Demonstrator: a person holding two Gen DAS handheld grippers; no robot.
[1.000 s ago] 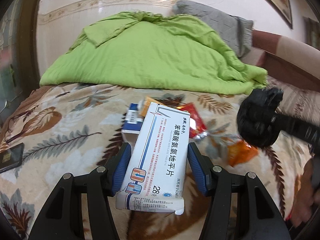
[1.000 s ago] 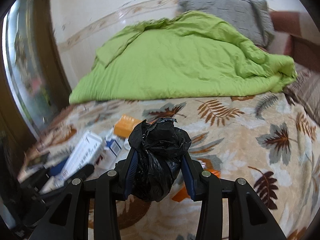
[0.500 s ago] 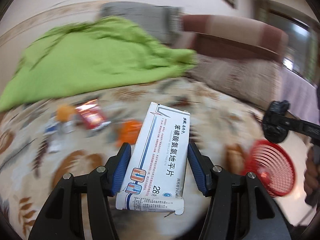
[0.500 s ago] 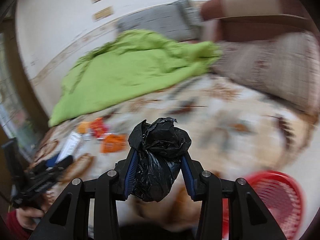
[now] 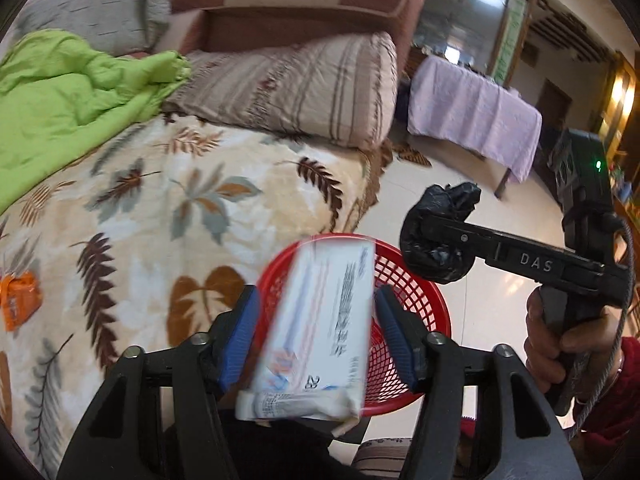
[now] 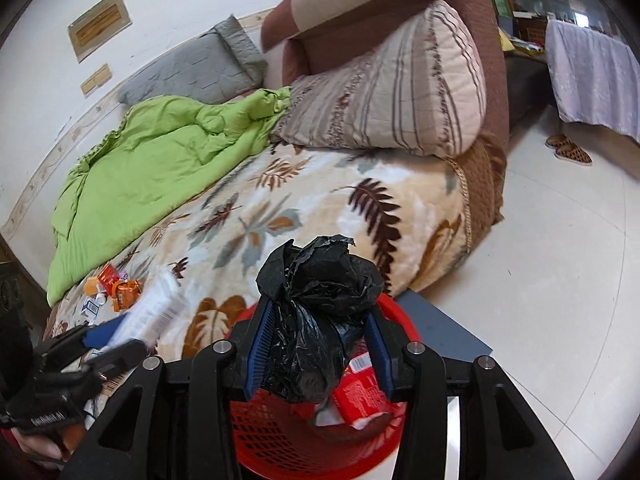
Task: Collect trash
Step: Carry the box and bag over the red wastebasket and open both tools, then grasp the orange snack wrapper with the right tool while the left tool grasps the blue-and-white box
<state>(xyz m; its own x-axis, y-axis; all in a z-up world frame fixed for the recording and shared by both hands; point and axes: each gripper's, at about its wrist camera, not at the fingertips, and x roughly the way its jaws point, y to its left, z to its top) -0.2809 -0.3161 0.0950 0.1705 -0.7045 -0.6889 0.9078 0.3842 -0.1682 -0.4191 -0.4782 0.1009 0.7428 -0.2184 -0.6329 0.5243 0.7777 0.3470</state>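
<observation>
In the left wrist view my left gripper point(image 5: 316, 300) hangs over the red mesh basket point(image 5: 424, 304). Its jaws are opening. The white medicine box point(image 5: 320, 320) is between the blue pads but blurred and tilted, with a gap at each pad. My right gripper point(image 6: 318, 312) is also above the basket point(image 6: 256, 440), and its jaws are opening slightly. The crumpled black plastic bag point(image 6: 316, 320) still sits between its pads. From the left wrist view the right gripper point(image 5: 436, 248) and the bag point(image 5: 448, 196) show from the side. A red packet point(image 6: 360, 396) lies in the basket.
The basket stands beside the leaf-patterned bed point(image 5: 180, 220), partly on a grey board point(image 6: 440, 328). Orange wrappers and small boxes point(image 6: 116, 290) lie on the bed. A green quilt point(image 5: 60, 100) and a striped pillow point(image 5: 300, 84) are behind. A cloth-covered table point(image 5: 472, 116) stands on the tiled floor.
Both grippers swung from over the bed to above the red basket. The left jaws widened and the box tilted loose. The black bag stayed in the right gripper.
</observation>
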